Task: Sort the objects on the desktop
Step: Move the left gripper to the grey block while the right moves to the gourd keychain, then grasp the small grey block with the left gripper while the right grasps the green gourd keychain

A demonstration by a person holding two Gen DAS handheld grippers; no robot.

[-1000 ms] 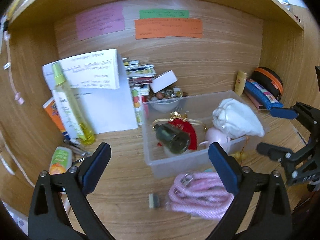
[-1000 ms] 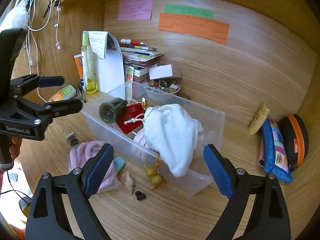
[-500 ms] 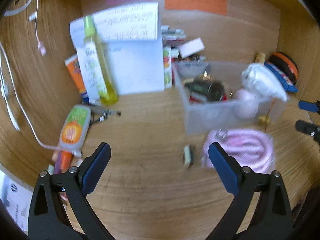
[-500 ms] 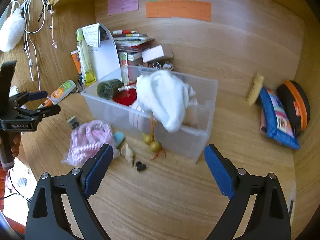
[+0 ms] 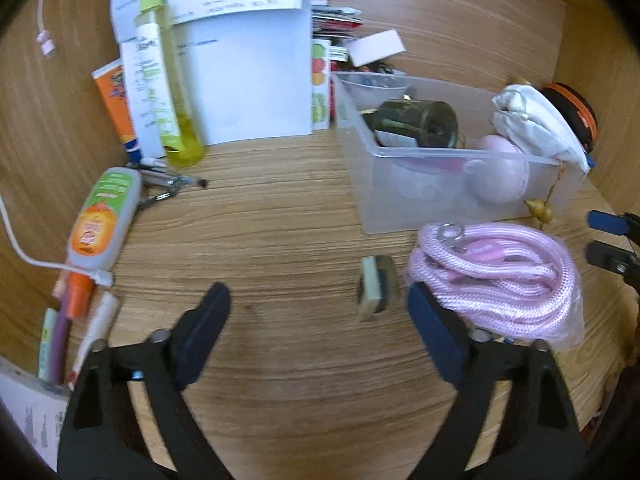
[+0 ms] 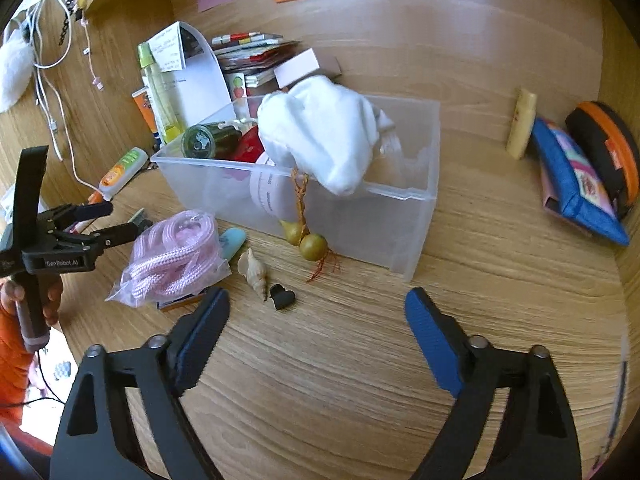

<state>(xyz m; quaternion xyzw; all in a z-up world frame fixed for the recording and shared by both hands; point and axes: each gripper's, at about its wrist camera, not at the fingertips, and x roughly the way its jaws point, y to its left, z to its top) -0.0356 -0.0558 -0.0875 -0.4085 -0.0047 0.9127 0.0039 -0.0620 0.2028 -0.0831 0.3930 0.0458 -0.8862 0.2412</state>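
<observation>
A clear plastic bin (image 5: 460, 184) (image 6: 360, 216) holds a dark green jar (image 5: 420, 122), a pink round thing (image 5: 504, 168) and a white cloth pouch (image 6: 324, 136) draped over its rim. A bagged pink rope (image 5: 496, 276) (image 6: 176, 252) lies in front of the bin, with a small eraser block (image 5: 376, 288) to its left. My left gripper (image 5: 318, 320) (image 6: 108, 222) is open and empty, low over the desk by the eraser. My right gripper (image 6: 316, 320) is open and empty, near a shell (image 6: 254, 270) and a black clip (image 6: 282, 298).
A yellow spray bottle (image 5: 168, 80), papers and books stand at the back left. A green-orange tube (image 5: 102, 220), pens (image 5: 76, 320) and a white cable lie left. A blue pouch (image 6: 576, 184), an orange-black case (image 6: 608, 148) and a yellow tube (image 6: 520, 124) lie right. Two gold beads (image 6: 308, 242) hang from the pouch.
My left gripper has dropped lower and closer to the desk, toward the eraser and pink rope. My right gripper has pulled back and down from the bin.
</observation>
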